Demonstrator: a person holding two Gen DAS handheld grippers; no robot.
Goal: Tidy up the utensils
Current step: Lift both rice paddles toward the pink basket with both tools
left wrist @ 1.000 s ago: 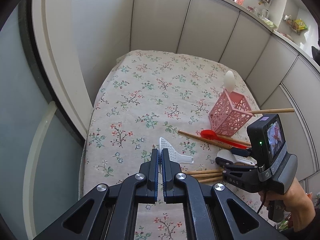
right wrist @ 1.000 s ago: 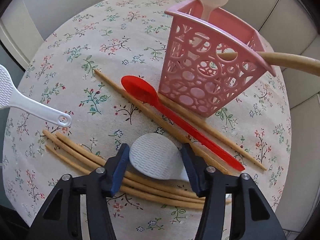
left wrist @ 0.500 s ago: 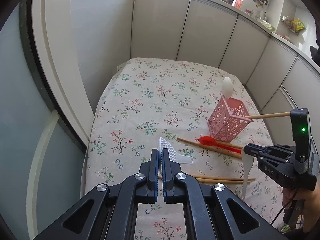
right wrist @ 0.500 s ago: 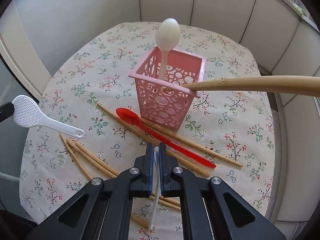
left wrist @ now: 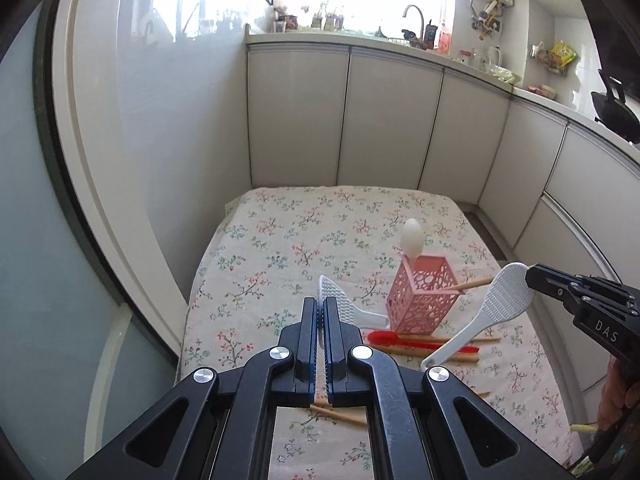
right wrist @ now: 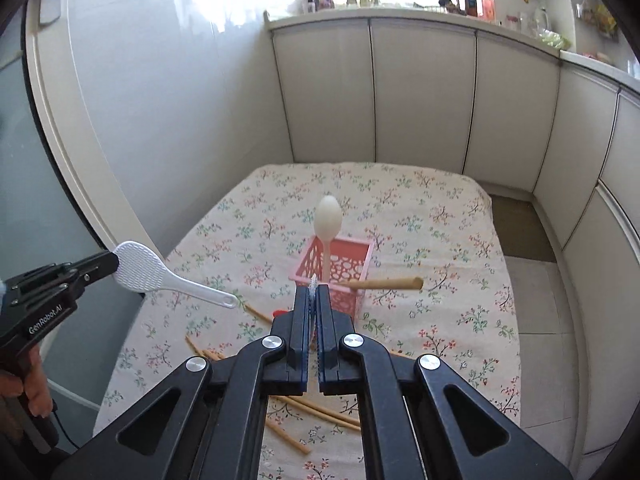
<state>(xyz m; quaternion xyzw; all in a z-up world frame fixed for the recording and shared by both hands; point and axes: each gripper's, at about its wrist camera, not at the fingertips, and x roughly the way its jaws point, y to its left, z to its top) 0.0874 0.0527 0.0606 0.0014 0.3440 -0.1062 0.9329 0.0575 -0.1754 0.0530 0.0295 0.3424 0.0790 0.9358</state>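
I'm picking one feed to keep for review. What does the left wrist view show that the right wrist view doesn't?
Only the left wrist view shows the red spoon lying in full beside the holder, and the right gripper pinching its white rice paddle flat side on.

Only the right wrist view shows the left gripper holding the other rice paddle side on.

Both show the pink holder with its white spoon and wooden handle, plus loose chopsticks on the floral tablecloth.

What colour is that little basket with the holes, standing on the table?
Pink. The basket shows best in the left wrist view, standing on the flowered tablecloth.
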